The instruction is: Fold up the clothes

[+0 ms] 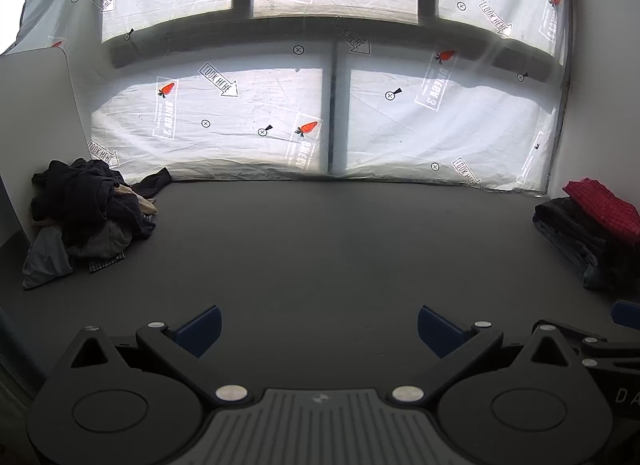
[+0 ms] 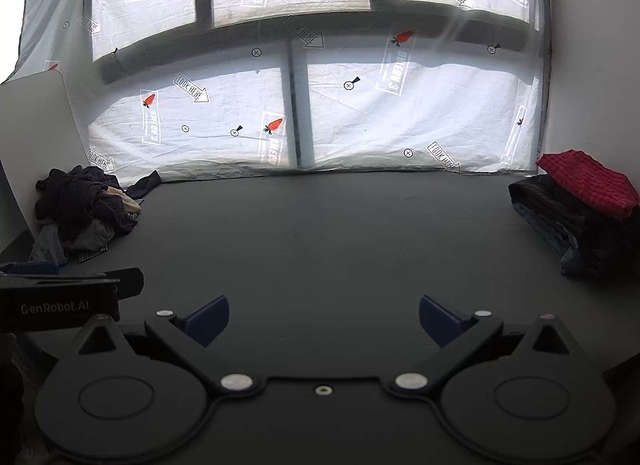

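Observation:
A heap of unfolded dark clothes [image 1: 90,213] lies at the far left of the dark table [image 1: 320,249]; it also shows in the right wrist view [image 2: 86,209]. A stack of folded clothes [image 1: 580,237] with a red checked garment [image 1: 604,205] on top sits at the far right, and shows in the right wrist view [image 2: 568,221] with the red garment [image 2: 588,181]. My left gripper [image 1: 319,331] is open and empty, low over the table's near part. My right gripper [image 2: 324,321] is open and empty beside it. Both are far from either pile.
A window covered in printed white plastic sheet [image 1: 320,117] runs behind the table. A white panel [image 1: 36,113] stands at the left behind the heap. A white wall [image 2: 592,65] bounds the right side. The left gripper's body [image 2: 60,297] shows in the right wrist view.

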